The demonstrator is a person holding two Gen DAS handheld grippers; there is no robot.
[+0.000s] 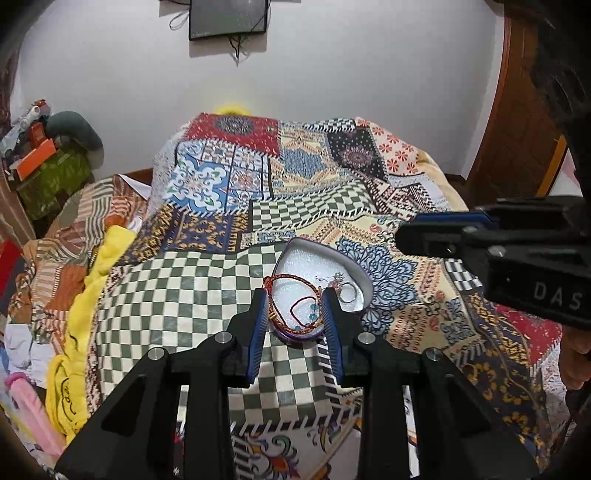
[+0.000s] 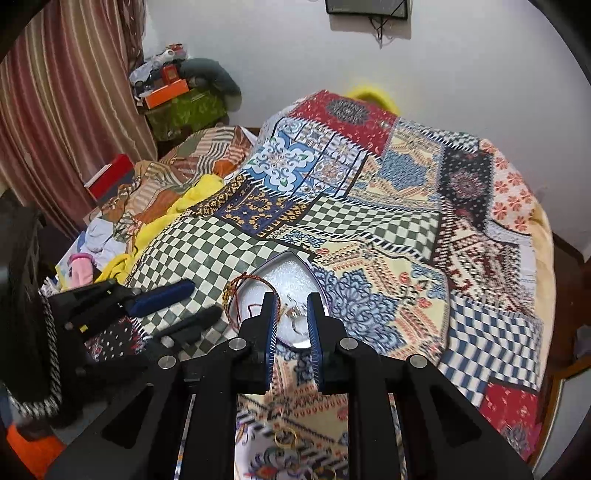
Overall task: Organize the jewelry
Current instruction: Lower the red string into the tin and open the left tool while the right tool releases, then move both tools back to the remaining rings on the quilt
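Jaws of the left gripper [image 1: 294, 295]: spread, blue pads apart, nothing pinched between them. Seen past the gap, from the left wrist: near end of a heart-shaped jewelry box [image 1: 364, 275], lying open on a patchwork bedspread [image 1: 184, 295].

Jaws of the right gripper [image 2: 292, 297]: parted by a narrower gap, also pinching nothing. Poised above the same box [image 2: 291, 254], with the left gripper [image 2: 205, 298] off to the left over a green-and-white checked patch, well clear of the right one. From the left wrist, right gripper [image 1: 406, 236] reaching in from the right edge, above the bedspread just beyond the box.

Inside the box, on white foam lining:
- braided red-and-gold cord bracelet [image 1: 295, 278], curled along the left side, knotted end draped over the rim [image 2: 236, 291];
- thin red thread bracelet with blue beads [image 1: 299, 310], towards the near end;
- silver hoop [image 1: 349, 293] by the right wall, with some smaller silver pieces just above it, too small to name.

Outside the box, on the bedspread close under the right gripper: gold ring [image 2: 286, 437], with more small pieces near it, blurred.

Around the bed: crumpled yellow cloth [image 1: 81, 332] to the left, striped curtain [image 2: 55, 110], dark wall-mounted screen [image 1: 227, 16] on the white wall.
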